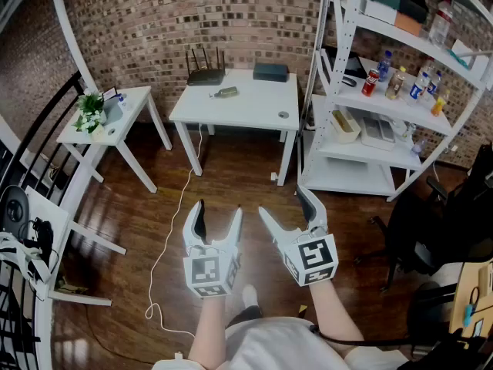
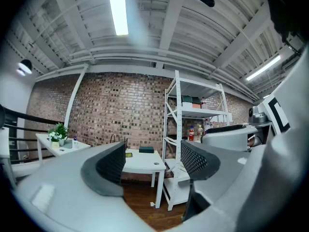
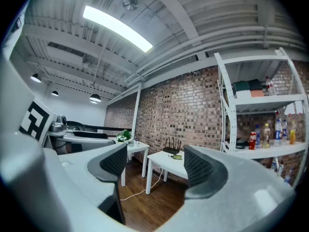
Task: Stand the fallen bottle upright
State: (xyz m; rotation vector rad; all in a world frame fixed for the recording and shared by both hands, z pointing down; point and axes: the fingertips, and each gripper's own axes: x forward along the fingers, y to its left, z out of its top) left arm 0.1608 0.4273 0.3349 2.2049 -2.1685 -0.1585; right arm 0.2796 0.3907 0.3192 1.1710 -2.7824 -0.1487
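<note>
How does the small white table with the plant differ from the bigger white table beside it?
The small table is narrower and carries a plant; the bigger table carries a router, a dark box and a bottle lying on its side. Both are white.

Hand-held gripper, jaws apart, faces bottle lying on table.

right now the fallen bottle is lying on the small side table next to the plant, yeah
No. The fallen bottle lies on its side on the larger white table, just in front of the router, not on the small side table with the plant. The head view shows it.
</note>
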